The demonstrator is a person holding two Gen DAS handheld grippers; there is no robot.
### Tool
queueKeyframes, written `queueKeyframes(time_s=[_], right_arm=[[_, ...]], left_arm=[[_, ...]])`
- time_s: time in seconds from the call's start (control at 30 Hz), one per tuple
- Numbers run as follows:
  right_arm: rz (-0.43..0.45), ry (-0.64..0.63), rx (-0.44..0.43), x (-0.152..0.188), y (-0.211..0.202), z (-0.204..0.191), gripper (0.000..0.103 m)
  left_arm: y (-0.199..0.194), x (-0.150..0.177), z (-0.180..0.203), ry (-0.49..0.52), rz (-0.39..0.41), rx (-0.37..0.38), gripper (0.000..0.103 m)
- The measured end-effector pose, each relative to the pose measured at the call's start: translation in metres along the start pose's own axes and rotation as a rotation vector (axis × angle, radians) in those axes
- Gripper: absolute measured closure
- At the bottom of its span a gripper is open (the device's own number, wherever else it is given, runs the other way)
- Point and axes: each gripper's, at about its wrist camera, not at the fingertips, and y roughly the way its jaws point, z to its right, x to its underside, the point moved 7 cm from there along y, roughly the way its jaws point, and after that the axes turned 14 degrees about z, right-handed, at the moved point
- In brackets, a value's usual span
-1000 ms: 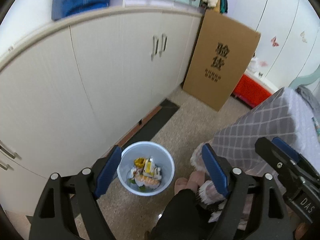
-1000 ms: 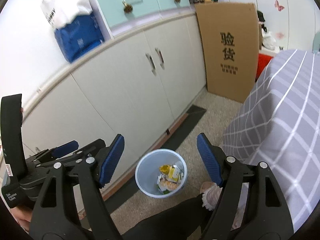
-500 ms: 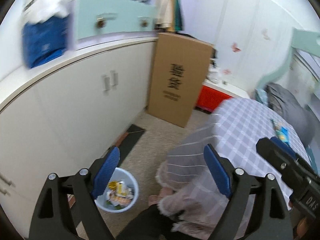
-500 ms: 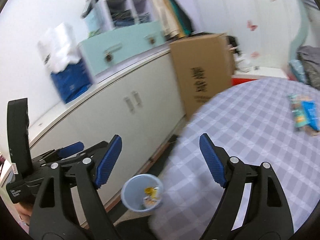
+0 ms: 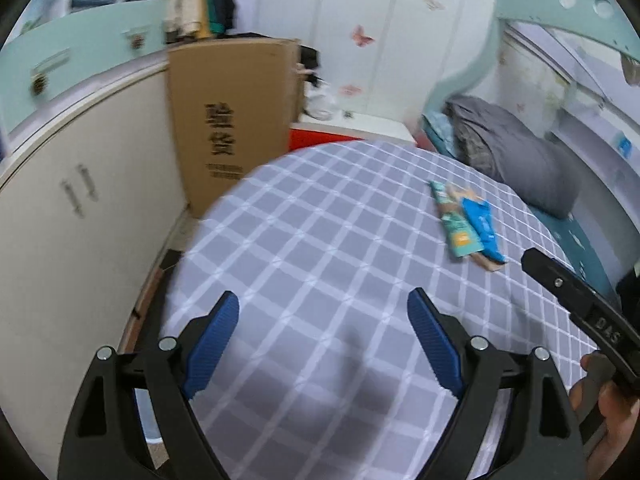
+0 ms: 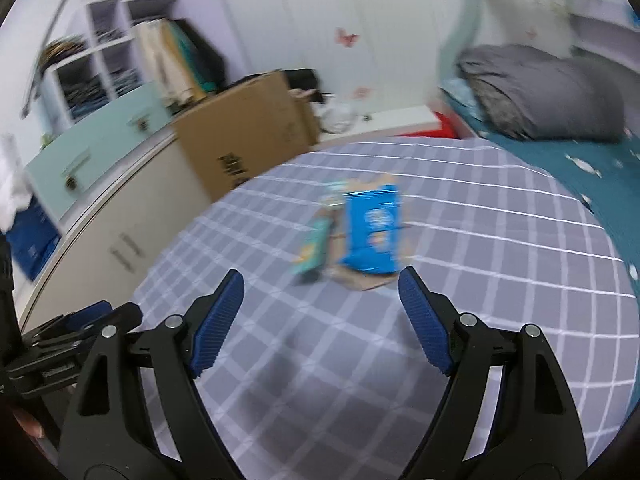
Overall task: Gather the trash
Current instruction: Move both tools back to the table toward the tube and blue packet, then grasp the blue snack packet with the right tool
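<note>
A blue wrapper [image 6: 372, 232], a teal wrapper [image 6: 314, 248] and a brown paper piece [image 6: 360, 280] lie together on the grey checked table cover [image 6: 480, 280]. They also show in the left wrist view, blue wrapper [image 5: 482, 226] and teal wrapper [image 5: 454, 222], at the far right of the cover. My right gripper [image 6: 320, 290] is open and empty, hovering just short of the wrappers. My left gripper [image 5: 324, 312] is open and empty above the cover's near left part. The trash bin is out of view.
A tall cardboard box [image 5: 232, 120] leans against white cabinets [image 5: 80, 220] on the left. A bed with a grey blanket [image 5: 516, 160] lies at the right. A red bin [image 5: 316, 142] stands behind the table. The right gripper's body [image 5: 584, 304] shows at right.
Both grippers swung up and right from the floor bin to the table top. The bin left view and the wrappers came into view; the right gripper is now close to them.
</note>
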Motion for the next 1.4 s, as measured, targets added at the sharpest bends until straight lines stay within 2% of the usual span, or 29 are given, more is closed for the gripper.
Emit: queueKeyframes(time_s=[0.17,0.37,0.43,0.53,0.57,0.6,0.67,0.7,0.77,0.9,1.07,1.1,1.13,1.23,1.3,1.37,1.4], right_arm=[[0.007,0.05,0.043,-0.006,0.011,0.035,0.025],[0.005,0.08,0.058,-0.01,0.018,0.062,0.025],[0.002,0.078,0.059,-0.012,0.023,0.062,0.025],[-0.011,0.074,0.046,-0.015,0.028,0.059,0.025],[-0.017,0.065,0.039,-0.016,0.031,0.056,0.025],[-0.022,0.057,0.034,-0.018,0.033,0.053,0.025],[-0.046,0.025,0.018,-0.019,0.039,0.042,0.029],[-0.059,0.015,0.01,-0.018,0.043,0.037,0.033],[-0.092,0.001,-0.015,-0.017,0.05,0.027,0.052],[-0.168,-0.066,-0.011,-0.007,0.069,0.006,0.052],[-0.222,-0.132,0.044,0.003,0.085,-0.004,0.054],[-0.238,-0.148,0.052,0.006,0.089,-0.005,0.058],[-0.25,-0.158,0.059,0.008,0.092,-0.006,0.069],[-0.253,-0.175,0.073,0.009,0.094,-0.006,0.074],[-0.227,-0.15,0.052,0.002,0.088,-0.009,0.087],[-0.209,-0.15,0.047,-0.004,0.08,-0.014,0.091],[-0.2,-0.158,0.046,-0.006,0.076,-0.017,0.092]], left_arm=[[0.041,-0.008,0.061,0.027,-0.029,0.1,0.019],[0.089,-0.011,0.108,0.062,-0.062,0.135,0.019],[0.105,-0.012,0.114,0.058,-0.07,0.132,0.024],[0.127,-0.01,0.121,0.048,-0.114,0.152,0.042],[0.133,-0.007,0.123,0.049,-0.131,0.163,0.053],[0.138,-0.002,0.123,0.043,-0.159,0.185,0.065],[0.138,-0.003,0.12,0.042,-0.143,0.188,0.074],[0.138,-0.001,0.119,0.028,-0.162,0.215,0.074],[0.134,-0.003,0.11,0.004,-0.155,0.235,0.075],[0.12,-0.007,0.088,-0.03,-0.12,0.234,0.075],[0.106,-0.008,0.065,-0.009,-0.071,0.179,0.076],[0.104,-0.008,0.061,-0.018,-0.072,0.18,0.076],[0.102,-0.009,0.057,-0.025,-0.072,0.181,0.076],[0.092,-0.009,0.045,-0.038,-0.059,0.171,0.076],[0.086,-0.01,0.036,-0.054,-0.051,0.173,0.076],[0.078,-0.012,0.028,-0.069,-0.041,0.178,0.078],[0.073,-0.014,0.023,-0.081,-0.032,0.182,0.102]])
